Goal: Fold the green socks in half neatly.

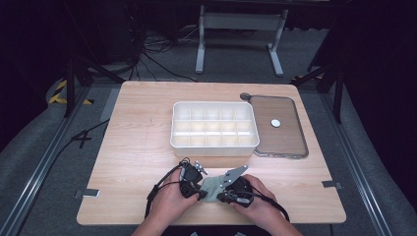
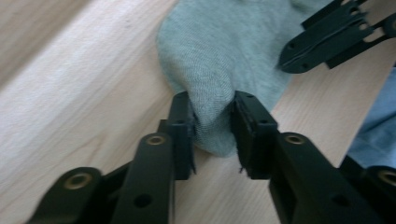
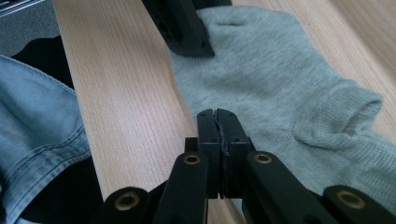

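Partly under both hands (image 1: 173, 200), grey sock (image 1: 212, 187).

A pale wooden tabletop (image 1: 142, 128) with rounded corners stood under bright, even light, while the room around it lay in deep shadow. Grey carpet (image 1: 29, 162) covered the floor on all sides. A metal rail (image 1: 44, 167) ran along the floor at the left, and another (image 1: 366, 191) at the right. Yellow-and-black hazard tape (image 1: 61, 93) marked the floor at the far left. Beyond the tabletop, a white metal frame (image 1: 241, 34) stood on 2 legs, with black cables (image 1: 157, 54) tangled on the carpet beside it. Dark stand legs (image 1: 81, 73) rose at both far corners.
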